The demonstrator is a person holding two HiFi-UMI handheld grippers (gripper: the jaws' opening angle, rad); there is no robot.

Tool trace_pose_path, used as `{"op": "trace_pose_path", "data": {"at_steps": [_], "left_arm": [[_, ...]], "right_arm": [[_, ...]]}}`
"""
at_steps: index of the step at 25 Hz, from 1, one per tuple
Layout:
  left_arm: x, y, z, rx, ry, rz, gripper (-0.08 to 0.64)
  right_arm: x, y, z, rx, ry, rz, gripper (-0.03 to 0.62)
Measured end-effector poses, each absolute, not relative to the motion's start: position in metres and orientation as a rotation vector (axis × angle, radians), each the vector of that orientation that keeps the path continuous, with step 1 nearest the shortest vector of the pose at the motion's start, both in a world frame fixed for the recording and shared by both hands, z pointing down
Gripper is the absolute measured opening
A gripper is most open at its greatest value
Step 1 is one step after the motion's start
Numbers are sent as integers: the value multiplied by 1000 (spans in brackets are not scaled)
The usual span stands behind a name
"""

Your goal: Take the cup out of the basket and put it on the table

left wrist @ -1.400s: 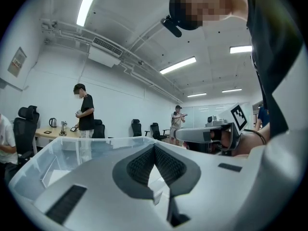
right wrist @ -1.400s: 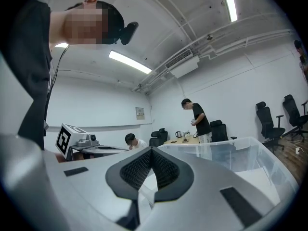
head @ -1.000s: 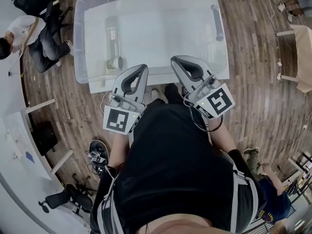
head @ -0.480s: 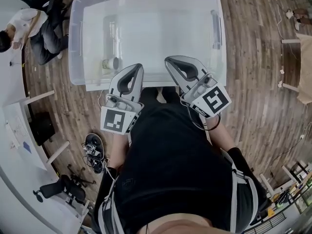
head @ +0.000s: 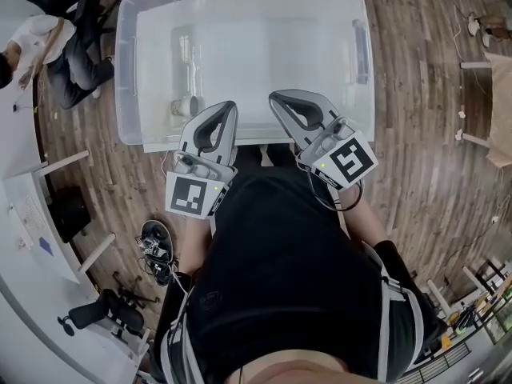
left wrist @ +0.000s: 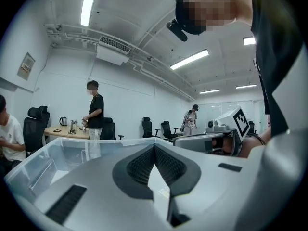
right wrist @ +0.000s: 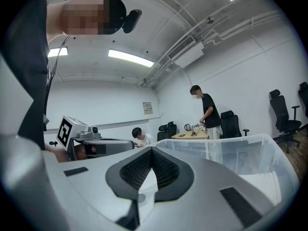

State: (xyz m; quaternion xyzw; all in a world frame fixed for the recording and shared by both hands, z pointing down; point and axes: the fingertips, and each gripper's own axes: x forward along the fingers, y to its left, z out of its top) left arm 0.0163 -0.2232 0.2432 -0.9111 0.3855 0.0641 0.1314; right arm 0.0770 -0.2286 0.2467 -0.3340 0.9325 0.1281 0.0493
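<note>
While both tools hang over the near rim of the basket (head: 128, 70), neither one holds anything. My left tool (head: 226, 110) has its jaws drawn together until the tips meet, and its own camera shows the ribbed pads (left wrist: 139, 165) closing to a point with nothing caught between them. My right tool (head: 278, 100) is the same, narrow and empty, with its pads (right wrist: 166, 170) meeting at the tip. The two sit side by side, the right one at about 3 o'clock of the left, and each shows up in the other's camera. The basket is a clear plastic bin that stands on a white desk (head: 160, 144), whose bare edge shows along the bin's near side. The cup (head: 186, 106) is inside the basket, down on the bottom near the near-left corner, at about 9 o'clock from the tips of my left tool and apart from them. It is small and pale, and it seems to lie on its side. Past the basket's left wall, toward 10 o'clock, a seated person (head: 64, 42) is on the wooden floor (head: 416, 134). Beyond the far wall of the bin, a standing person (left wrist: 95, 112) in a black shirt faces away.
</note>
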Motion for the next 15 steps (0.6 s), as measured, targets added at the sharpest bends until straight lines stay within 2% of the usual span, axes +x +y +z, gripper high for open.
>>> {"op": "trace_pose_path", "data": {"at_steps": [15], "left_arm": [[-22, -248, 233, -2663, 1131, 222, 18]], "right_arm": [[25, -281, 248, -878, 3068, 402, 17]]}}
